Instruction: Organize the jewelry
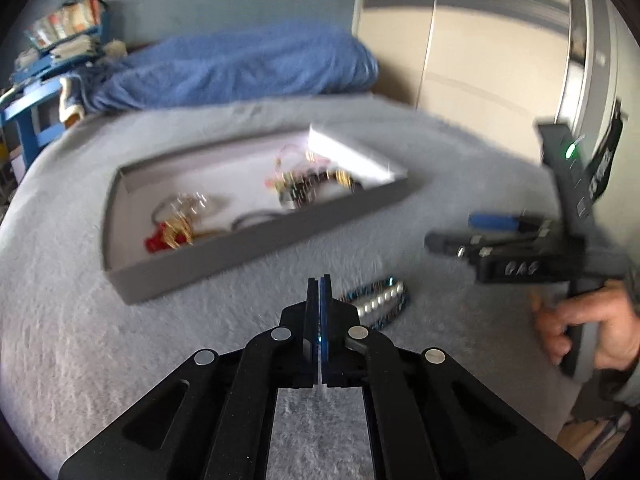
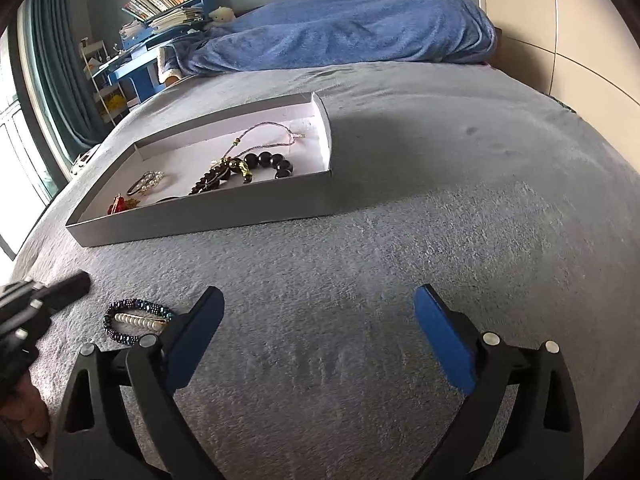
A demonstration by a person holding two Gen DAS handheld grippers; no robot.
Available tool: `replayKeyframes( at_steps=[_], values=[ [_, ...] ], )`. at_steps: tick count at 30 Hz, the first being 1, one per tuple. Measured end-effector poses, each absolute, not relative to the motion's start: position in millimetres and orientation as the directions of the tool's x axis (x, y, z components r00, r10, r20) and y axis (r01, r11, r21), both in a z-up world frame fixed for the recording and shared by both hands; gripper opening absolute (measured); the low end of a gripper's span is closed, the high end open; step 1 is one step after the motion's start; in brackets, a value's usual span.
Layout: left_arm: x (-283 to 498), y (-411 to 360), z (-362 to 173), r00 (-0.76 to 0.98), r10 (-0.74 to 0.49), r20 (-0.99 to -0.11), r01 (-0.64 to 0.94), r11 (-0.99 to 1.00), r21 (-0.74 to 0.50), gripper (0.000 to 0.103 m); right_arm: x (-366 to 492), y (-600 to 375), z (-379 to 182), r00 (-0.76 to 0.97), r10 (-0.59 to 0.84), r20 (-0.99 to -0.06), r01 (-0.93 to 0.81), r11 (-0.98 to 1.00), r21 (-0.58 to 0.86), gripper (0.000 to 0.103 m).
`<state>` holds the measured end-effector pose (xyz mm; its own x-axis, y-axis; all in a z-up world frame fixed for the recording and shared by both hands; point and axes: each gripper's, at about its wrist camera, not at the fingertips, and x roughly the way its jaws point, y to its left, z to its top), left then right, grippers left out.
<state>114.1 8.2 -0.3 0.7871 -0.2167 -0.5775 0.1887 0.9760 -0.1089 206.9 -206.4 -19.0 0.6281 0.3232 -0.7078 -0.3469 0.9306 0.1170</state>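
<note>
A shallow grey cardboard tray lies on the grey bed cover. It holds a dark bead bracelet, a thin cord necklace, a pearl hair clip and a red piece. A blue bead bracelet with a pearl bar lies on the cover in front of the tray. My left gripper is shut and empty, just left of that bracelet. My right gripper is wide open and empty, to the bracelet's right.
A blue blanket is heaped at the bed's head. A blue shelf with books stands at the far left. Beige wardrobe doors stand on the right. The grey bed cover spreads right of the tray.
</note>
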Motion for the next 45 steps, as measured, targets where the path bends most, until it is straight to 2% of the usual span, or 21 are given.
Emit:
replayKeyframes(
  at_steps=[8,14,17,20,21,22,24,27,31,36,41,45],
  values=[
    [105.0,41.9,6.8,0.84,-0.177,-0.513,0.068,0.972,-0.223,0.001,195.3,-198.2,-11.9,0.647,0.364,-0.67,-0.414,0.905,0.092,0.095],
    [110.6,38.0,3.5,0.812,-0.195,-0.55,0.086,0.972,-0.219,0.002,191.9,-185.9,-12.8,0.588,0.438,-0.68,-0.512,0.852,0.106,0.095],
    [112.7,35.3,1.3,0.801,-0.193,-0.567,0.086,0.974,-0.209,0.003,186.5,-179.0,-12.1,0.548,0.484,-0.682,-0.565,0.816,0.125,0.091],
    [112.7,36.9,0.1,0.799,-0.18,-0.574,0.069,0.975,-0.209,0.009,180.0,-169.1,-12.3,0.522,0.502,-0.689,-0.608,0.786,0.112,0.074],
    [111.6,39.1,0.0,0.802,-0.171,-0.573,0.057,0.976,-0.211,0.015,177.1,-164.4,-12.1,0.512,0.509,-0.691,-0.628,0.771,0.103,0.062],
    [110.6,41.4,0.2,0.806,-0.162,-0.57,0.044,0.976,-0.215,0.019,174.9,-161.8,-12.0,0.505,0.515,-0.693,-0.639,0.762,0.101,0.056],
    [109.9,49.4,-1.0,0.809,-0.149,-0.568,0.012,0.971,-0.237,0.028,169.4,-153.4,-11.5,0.478,0.535,-0.697,-0.684,0.724,0.088,0.049],
    [112.7,63.9,-6.6,0.8,-0.137,-0.584,-0.044,0.958,-0.285,0.029,164.2,-143.4,-9.5,0.456,0.546,-0.702,-0.726,0.685,0.061,0.044],
    [113.9,68.0,-8.9,0.794,-0.114,-0.597,-0.079,0.955,-0.287,0.029,160.6,-130.5,-10.8,0.426,0.538,-0.727,-0.766,0.643,0.026,0.026],
    [109.0,61.7,-3.2,0.811,-0.092,-0.578,-0.07,0.965,-0.252,0.033,158.3,-114.1,-14.8,0.403,0.497,-0.769,-0.81,0.584,-0.047,0.017],
    [106.1,63.7,-0.3,0.823,-0.084,-0.562,-0.077,0.963,-0.257,0.041,154.4,-111.4,-19.5,0.372,0.484,-0.792,-0.835,0.547,-0.057,0.017],
    [107.8,61.6,-0.5,0.819,-0.082,-0.568,-0.073,0.967,-0.245,0.041,154.1,-109.3,-21.0,0.366,0.476,-0.8,-0.844,0.532,-0.07,0.017]
  ],
)
